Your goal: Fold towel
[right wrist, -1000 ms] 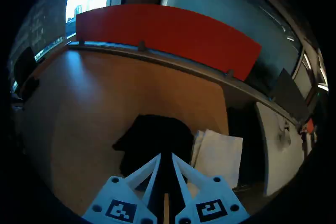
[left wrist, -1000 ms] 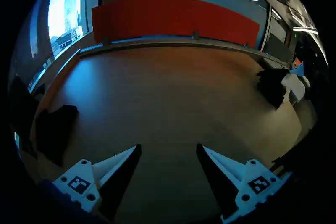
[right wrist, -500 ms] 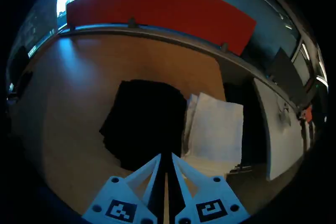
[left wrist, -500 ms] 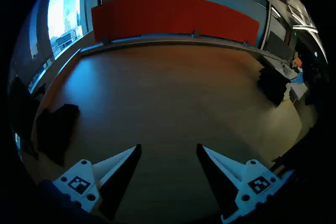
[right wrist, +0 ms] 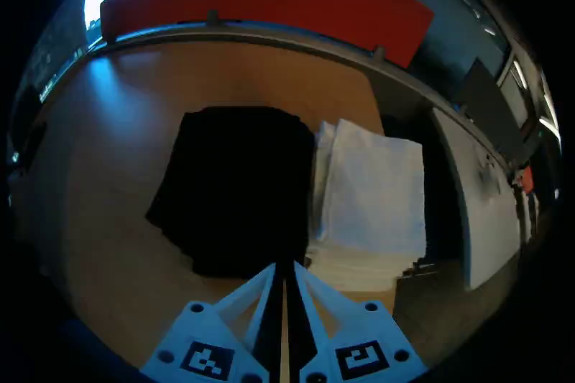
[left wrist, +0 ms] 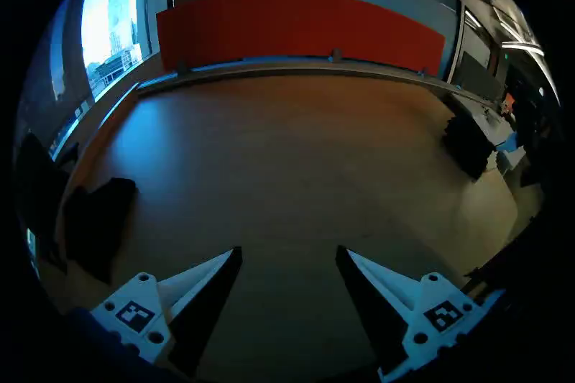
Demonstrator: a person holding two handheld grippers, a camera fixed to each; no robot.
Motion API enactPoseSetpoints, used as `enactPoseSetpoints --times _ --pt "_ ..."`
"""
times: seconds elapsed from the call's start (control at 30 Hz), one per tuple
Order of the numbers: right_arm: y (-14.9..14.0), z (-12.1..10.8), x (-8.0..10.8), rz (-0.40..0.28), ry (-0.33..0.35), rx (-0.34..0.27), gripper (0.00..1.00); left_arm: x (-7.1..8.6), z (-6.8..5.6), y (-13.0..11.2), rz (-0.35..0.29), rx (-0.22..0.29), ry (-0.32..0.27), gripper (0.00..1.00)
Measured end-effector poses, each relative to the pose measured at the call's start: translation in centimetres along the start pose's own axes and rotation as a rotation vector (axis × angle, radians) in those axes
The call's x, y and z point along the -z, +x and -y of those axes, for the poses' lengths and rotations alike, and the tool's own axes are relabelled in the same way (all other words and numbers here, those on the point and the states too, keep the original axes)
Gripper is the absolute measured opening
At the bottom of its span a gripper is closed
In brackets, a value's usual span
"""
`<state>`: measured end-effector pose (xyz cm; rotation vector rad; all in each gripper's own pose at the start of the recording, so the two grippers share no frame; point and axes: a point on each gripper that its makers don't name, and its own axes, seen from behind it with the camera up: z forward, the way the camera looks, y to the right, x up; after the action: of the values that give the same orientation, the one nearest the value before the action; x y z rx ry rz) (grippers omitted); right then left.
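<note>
Wooden tabletop [left wrist: 287, 153] lies bare under my left tongs [left wrist: 287, 249], whose fingers stand spread wide with nothing between them. My right tongs [right wrist: 284, 266] are pressed almost together, their tips at the near edge of the dark towel [right wrist: 237, 182]; whether they nip the cloth I cannot tell. That towel lies flat on the table, touching a stack of folded white towels [right wrist: 370, 189] on its right side in the right gripper view. Off to the left of my left tongs sits another dark cloth [left wrist: 97, 221]. Past the table's far edge stands a red screen [left wrist: 302, 24], with a bright window [left wrist: 111, 16] beside it
</note>
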<state>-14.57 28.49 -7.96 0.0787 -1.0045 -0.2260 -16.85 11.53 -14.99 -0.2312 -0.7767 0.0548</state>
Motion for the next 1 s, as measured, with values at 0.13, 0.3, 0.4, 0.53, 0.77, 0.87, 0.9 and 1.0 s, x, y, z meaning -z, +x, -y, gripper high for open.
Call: enactPoseSetpoints --times 0.13,0.3,0.4,0.53,0.77,0.87,0.9,1.0 --pt "-0.4 0.2 -0.4 0.005 0.000 -0.014 0.03 0.0 0.1 0.1 0.001 -0.005 0.004 0.97" --pt "-0.4 0.1 -0.5 -0.002 -0.003 -0.026 0.03 -0.1 0.1 0.2 0.002 -0.005 0.004 0.97" --pt "-0.3 0.0 -0.5 -0.006 -0.006 -0.031 0.04 -0.2 0.2 0.2 0.003 -0.005 0.004 0.97" --pt "-0.3 0.0 -0.5 -0.006 -0.009 -0.034 0.04 -0.2 0.0 0.3 0.002 -0.007 0.003 0.97" --pt "0.0 -0.1 0.1 -0.036 -0.026 -0.057 0.08 -0.2 0.2 0.4 -0.002 0.000 0.006 0.97" --pt "0.1 -0.4 0.5 -0.055 -0.039 -0.068 0.17 -0.2 0.4 0.4 -0.005 0.006 0.008 0.97" --pt "0.2 -0.5 0.7 -0.061 -0.045 -0.071 0.21 -0.2 0.4 0.4 -0.005 0.007 0.008 0.97" --pt "0.4 -0.5 1.2 -0.083 -0.052 -0.084 0.50 -0.2 0.5 0.6 -0.009 0.009 0.008 0.97"
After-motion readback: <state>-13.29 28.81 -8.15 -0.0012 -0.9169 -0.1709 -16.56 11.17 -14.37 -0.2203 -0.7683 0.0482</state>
